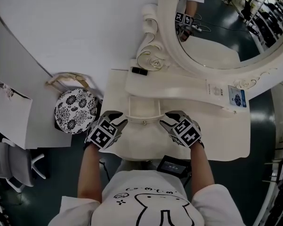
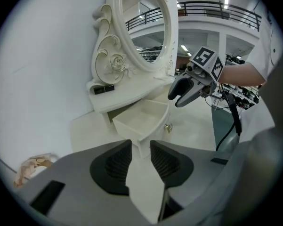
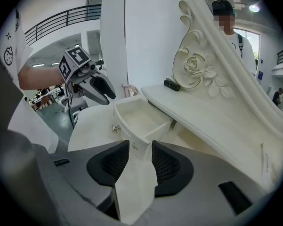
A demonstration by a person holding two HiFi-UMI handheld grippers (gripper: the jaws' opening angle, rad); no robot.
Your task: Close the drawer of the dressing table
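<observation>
The white dressing table (image 1: 226,140) stands against the wall under the person's head, and its oval mirror (image 1: 216,36) rises in a carved frame at the back. The task's drawer (image 1: 143,108) sits in the raised shelf tier below the mirror. It is pulled out toward the person, its pale inside bare and open to view.

The left gripper (image 1: 118,118) is just beside the drawer's left front corner and the right gripper (image 1: 168,119) just beside its right. Both point down and inward at the drawer front. Each gripper's own view shows its ribbed pads standing apart with nothing clamped between them, only a front corner of the drawer showing beyond the gap. A small metal knob (image 1: 143,122) is centred on the drawer front, between the two tools.

Judgement: this is the approach step. The drawer is not yet pushed and closing has not begun. The next move calls for the fingertips to meet the front panel on both sides of the knob and press evenly toward the mirror, so the drawer runs straight and does not jam.

Not established:
- The mirror's upper right is cut off by the picture's edge.
- The person's torso covers the table's front edge and everything beneath it.
- No view shows the drawer's runners or how deep its housing goes.
- No view settles whether either tool already touches the drawer.
- A small black object (image 1: 140,71) lies on the shelf, too small to identify.
</observation>
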